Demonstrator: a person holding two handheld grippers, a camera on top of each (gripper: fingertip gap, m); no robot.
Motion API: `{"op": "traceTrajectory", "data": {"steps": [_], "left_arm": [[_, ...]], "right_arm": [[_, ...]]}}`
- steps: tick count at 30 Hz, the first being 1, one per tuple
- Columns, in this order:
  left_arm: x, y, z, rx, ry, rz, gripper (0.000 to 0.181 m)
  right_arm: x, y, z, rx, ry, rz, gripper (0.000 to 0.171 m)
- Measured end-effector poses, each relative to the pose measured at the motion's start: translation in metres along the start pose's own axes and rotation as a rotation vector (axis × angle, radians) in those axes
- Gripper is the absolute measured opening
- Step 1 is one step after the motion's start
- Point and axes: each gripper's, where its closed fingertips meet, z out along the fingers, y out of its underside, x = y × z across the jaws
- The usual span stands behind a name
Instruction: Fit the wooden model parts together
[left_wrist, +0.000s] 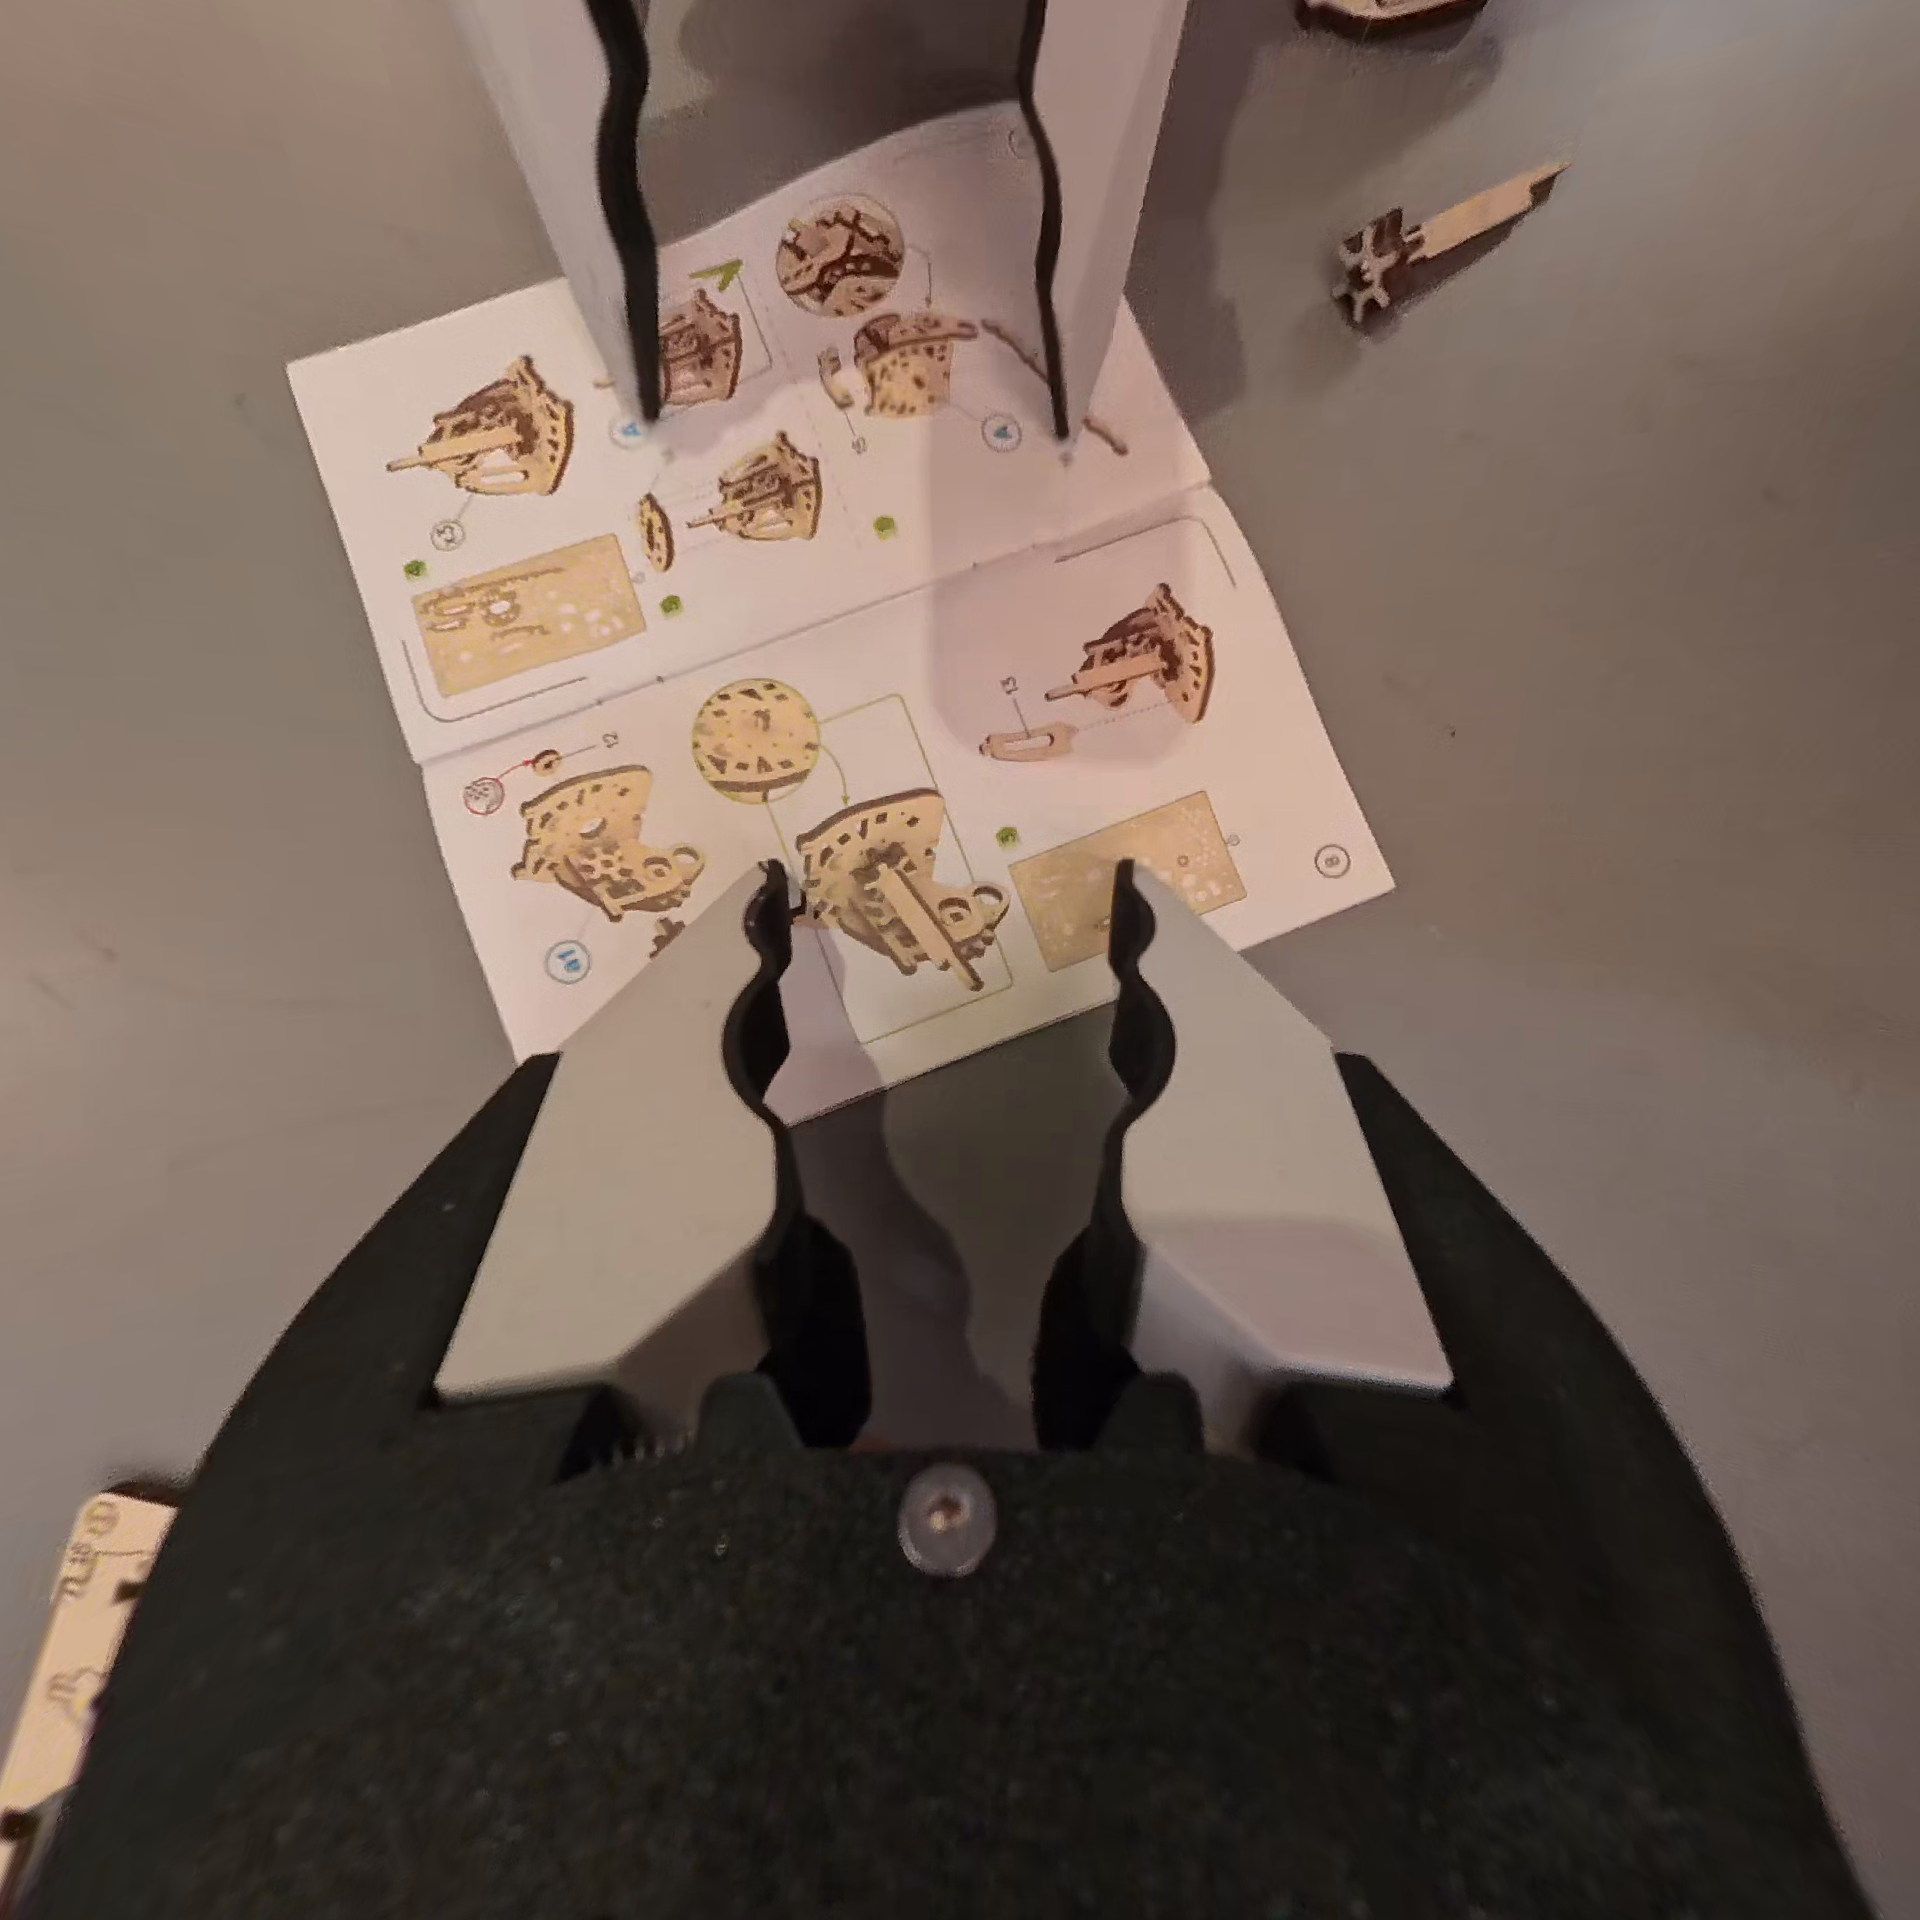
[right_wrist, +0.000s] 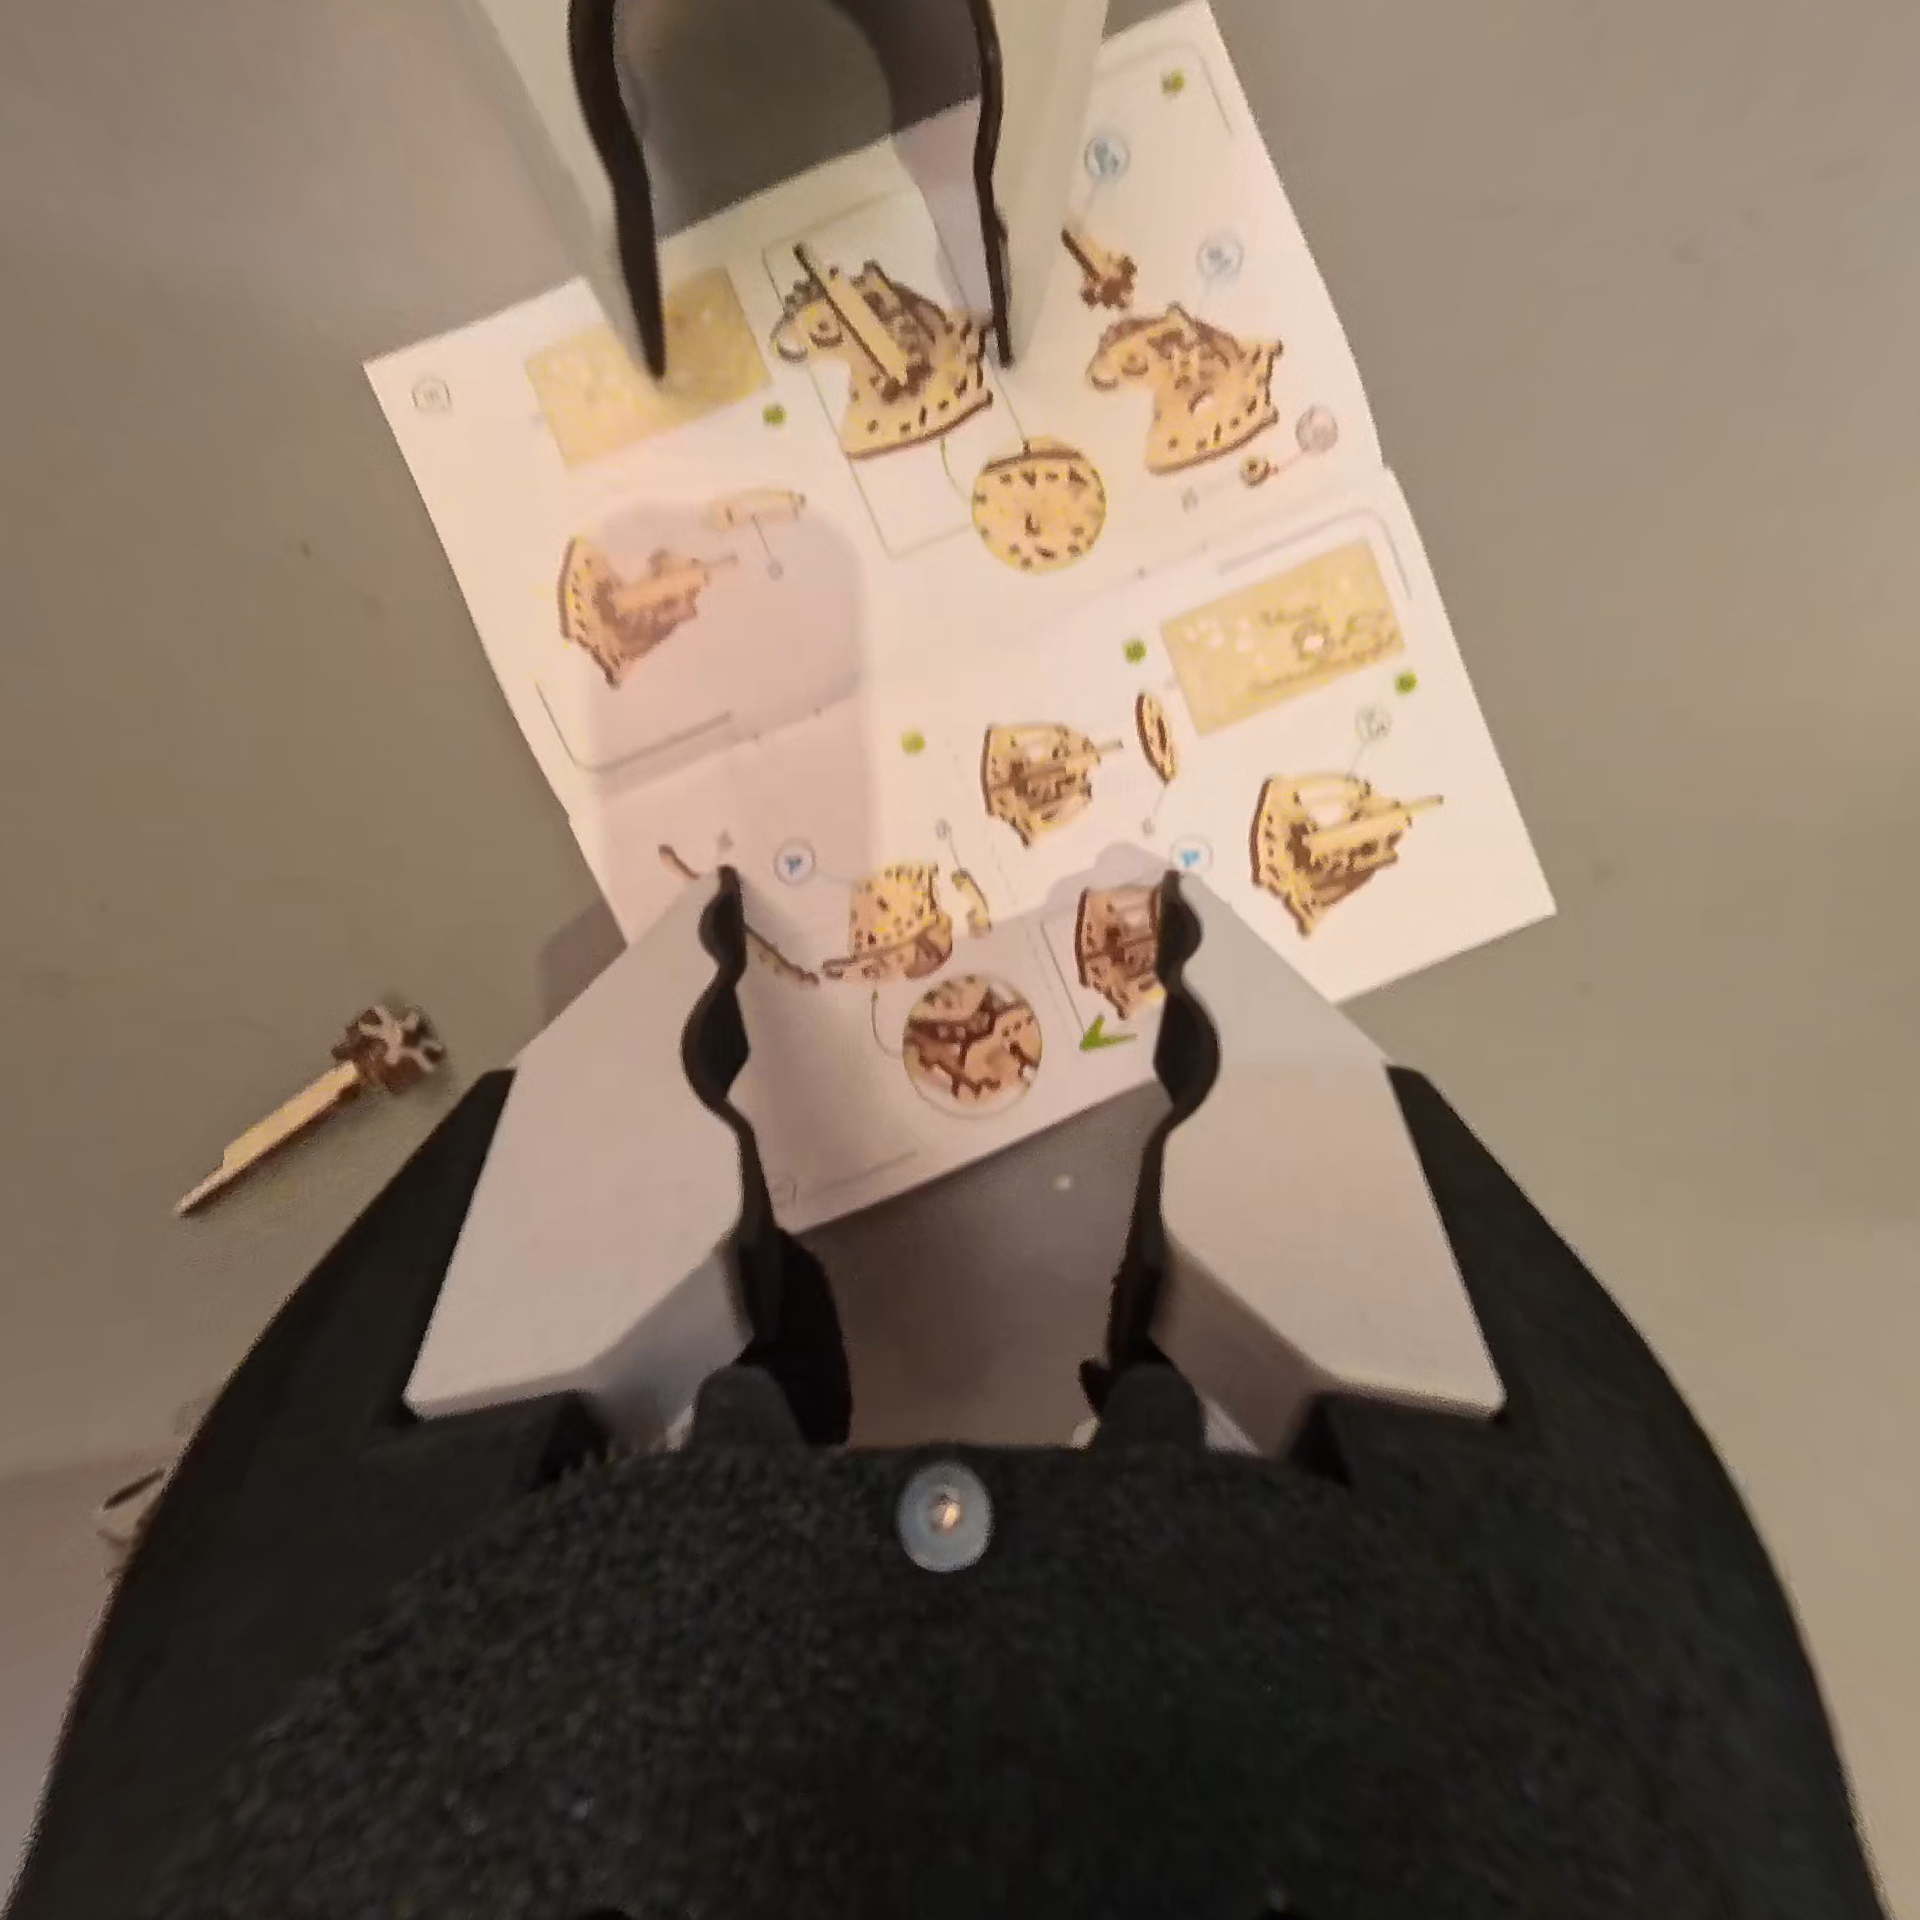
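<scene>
A folded instruction sheet (left_wrist: 831, 623) lies flat on the grey bench (left_wrist: 208, 831), right under both grippers. The wooden peg (left_wrist: 1444, 244) with a dark star-shaped end lies on the bench beside the sheet, well clear of it. Left gripper (left_wrist: 940, 888) and right gripper (right_wrist: 945, 883) face each other over the paper, both spread wide and holding nothing.

Hobby bench: grey tabletop (left_wrist: 208, 831), instruction sheet (left_wrist: 1091, 582).
</scene>
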Motion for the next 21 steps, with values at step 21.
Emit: {"op": "traceTrajectory", "data": {"steps": [21], "left_arm": [[-0.076, -0.131, 0.081, 0.003, -0.020, -0.084, 0.087]], "right_arm": [[0.025, 0.111, -0.063, -0.307, 0.239, 0.617, 0.084]]}}
